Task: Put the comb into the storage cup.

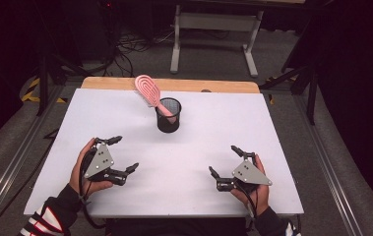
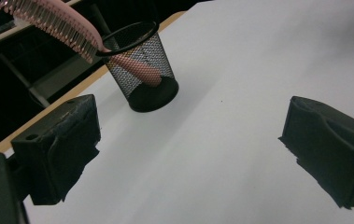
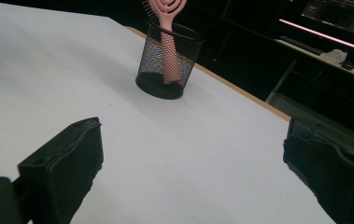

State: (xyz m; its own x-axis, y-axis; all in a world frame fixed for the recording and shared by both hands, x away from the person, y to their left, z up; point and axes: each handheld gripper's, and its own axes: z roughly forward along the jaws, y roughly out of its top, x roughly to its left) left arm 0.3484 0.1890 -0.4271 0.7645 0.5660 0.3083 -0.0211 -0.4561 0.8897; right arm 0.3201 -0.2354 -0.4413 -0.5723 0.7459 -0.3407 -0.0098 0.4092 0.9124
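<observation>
Lower left of the frame, the left gripper point(image 1: 121, 154): black jaws, grey three-cornered plate dotted with screws, black cable trailing. Lower right, the right gripper point(image 1: 222, 159) matches. Dark sleeves, red-and-white striped cuffs.

No legible text, label, brand, number or sign is appearing on any surface in these views. The pink hairbrush point(image 1: 148, 89) and the black mesh cup point(image 1: 168, 115) are showing no markings. A lit screen point(image 3: 338, 14) at the far right of the right gripper view is displaying content too small to read.
</observation>
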